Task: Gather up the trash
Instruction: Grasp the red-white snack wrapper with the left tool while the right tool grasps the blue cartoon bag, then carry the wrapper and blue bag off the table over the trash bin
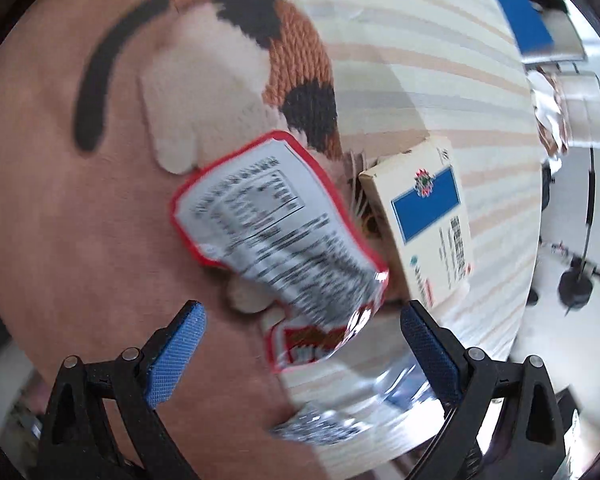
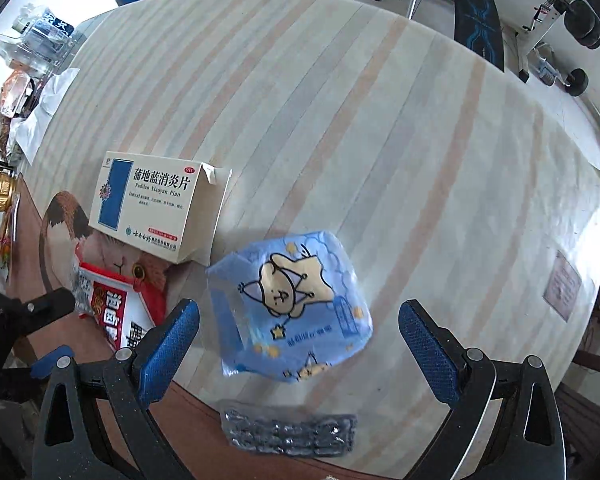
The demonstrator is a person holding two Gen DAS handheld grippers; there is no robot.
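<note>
A red-edged snack wrapper point(image 1: 276, 236) lies crumpled on a brown cat-pattern mat point(image 1: 80, 220), just ahead of my open left gripper point(image 1: 304, 348). A cream and blue medicine box point(image 1: 428, 220) stands to its right. In the right wrist view my open right gripper point(image 2: 300, 344) hovers around a blue cartoon tissue pack point(image 2: 292, 312) on the striped tablecloth point(image 2: 380, 140). A silver blister pack point(image 2: 288, 434) lies below it at the table edge. The medicine box point(image 2: 152, 208) and wrapper point(image 2: 120, 312) lie to the left, with the left gripper point(image 2: 28, 312) beside them.
Clutter of bottles, bags and gold-foil items point(image 2: 16, 100) crowds the table's far left edge. Gym equipment point(image 2: 560, 24) and a dark bench point(image 2: 476, 36) stand beyond the table. A silver foil wrapper point(image 1: 364, 412) lies near the left gripper.
</note>
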